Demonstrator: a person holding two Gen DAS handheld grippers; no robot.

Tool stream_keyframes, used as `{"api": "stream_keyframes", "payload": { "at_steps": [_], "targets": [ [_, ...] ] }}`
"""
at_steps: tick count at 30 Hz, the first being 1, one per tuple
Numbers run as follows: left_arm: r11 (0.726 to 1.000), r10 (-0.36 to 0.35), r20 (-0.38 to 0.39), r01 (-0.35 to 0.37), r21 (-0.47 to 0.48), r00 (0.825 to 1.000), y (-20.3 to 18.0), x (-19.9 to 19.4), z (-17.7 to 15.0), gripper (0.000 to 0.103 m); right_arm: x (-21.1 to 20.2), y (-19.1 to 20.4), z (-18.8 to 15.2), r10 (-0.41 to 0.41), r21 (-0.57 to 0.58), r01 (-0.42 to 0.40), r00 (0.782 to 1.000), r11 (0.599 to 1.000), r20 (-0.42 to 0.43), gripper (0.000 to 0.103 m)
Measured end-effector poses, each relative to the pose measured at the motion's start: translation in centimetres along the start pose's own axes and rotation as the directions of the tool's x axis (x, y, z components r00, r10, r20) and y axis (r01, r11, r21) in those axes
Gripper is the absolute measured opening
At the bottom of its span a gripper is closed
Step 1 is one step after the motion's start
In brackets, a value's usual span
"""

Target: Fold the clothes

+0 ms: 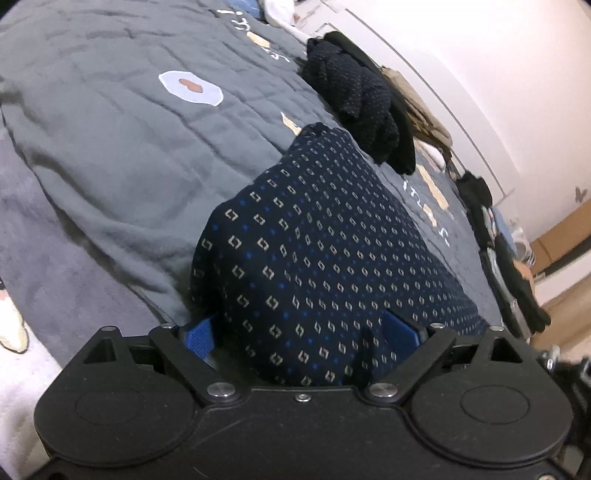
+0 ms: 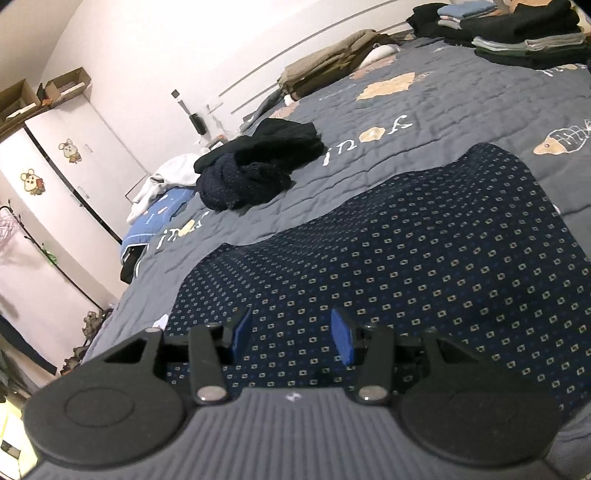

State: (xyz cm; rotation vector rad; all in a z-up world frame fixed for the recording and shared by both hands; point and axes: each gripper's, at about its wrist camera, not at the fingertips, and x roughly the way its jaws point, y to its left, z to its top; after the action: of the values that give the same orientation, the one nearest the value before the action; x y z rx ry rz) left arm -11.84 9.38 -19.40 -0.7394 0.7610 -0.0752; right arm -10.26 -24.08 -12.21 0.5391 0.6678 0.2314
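Left gripper (image 1: 303,332): jaws spread wide, blue pads at either side of a bunched fold of the navy garment (image 1: 325,251), which rises between them and drapes back over the gripper body; whether the pads press on the cloth cannot be told. Right gripper (image 2: 291,339): jaws about half apart, hanging over the flat part of the same garment (image 2: 406,266); the patterned cloth shows in the gap between the blue pads, neither pad visibly touching it. Garment, navy with small tan diamonds and blue dots, lies spread on the grey quilt (image 2: 461,96), one end lifted at the left gripper. Beyond it on the quilt, apart from it, a crumpled dark pile (image 2: 258,166). Behind that, near the wall, tan folded clothes (image 2: 332,62). Far corner in the right view: a stack of folded clothes (image 2: 517,33). Blue and white items (image 2: 162,199) sit at the quilt's edge. White cupboard (image 2: 66,166) with animal stickers stands by the wall.
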Motion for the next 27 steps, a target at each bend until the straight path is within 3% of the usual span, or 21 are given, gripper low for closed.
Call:
{"api": "stream_keyframes", "payload": {
  "at_steps": [9,15,16,18,22,25,27],
  "targets": [
    [0.999,-0.018,0.092,0.022,-0.038,0.996,-1.2,-0.2,0.2,0.091,-0.7,-1.1,0.4,-0.006,-0.003,0.006,1.0,1.0,0.025,0.046],
    [0.999,0.017,0.163,-0.023,0.038,0.986,-2.7,-1.8,-0.7,0.074,-0.8,-2.1,0.6,-0.013,0.008,0.013,1.0,1.0,0.027,0.046],
    [0.998,0.017,0.183,-0.028,0.06,0.983,-2.9,-2.2,-0.9,0.064,-0.8,-2.2,0.7,-0.013,0.009,0.013,1.0,1.0,0.026,0.046],
    [0.994,0.011,0.214,-0.035,0.108,0.977,-3.7,-2.7,-1.1,0.061,-0.8,-2.4,0.8,-0.013,0.009,0.013,1.0,1.0,0.024,0.046],
    [0.994,0.034,0.152,-0.049,0.094,0.988,-3.5,-1.4,-1.1,0.065,-0.5,-2.7,1.0,-0.015,0.008,0.014,1.0,1.0,0.02,0.046],
    [0.998,0.06,0.078,-0.059,-0.019,0.995,-1.9,0.4,-0.8,0.065,-0.2,-3.0,1.0,-0.016,0.008,0.016,1.0,1.0,0.008,0.046],
    [0.998,0.042,0.104,-0.036,-0.052,0.994,-1.6,0.7,-0.4,0.065,-0.1,-3.0,1.0,-0.015,0.007,0.015,1.0,1.0,0.003,0.046]
  ]
}}
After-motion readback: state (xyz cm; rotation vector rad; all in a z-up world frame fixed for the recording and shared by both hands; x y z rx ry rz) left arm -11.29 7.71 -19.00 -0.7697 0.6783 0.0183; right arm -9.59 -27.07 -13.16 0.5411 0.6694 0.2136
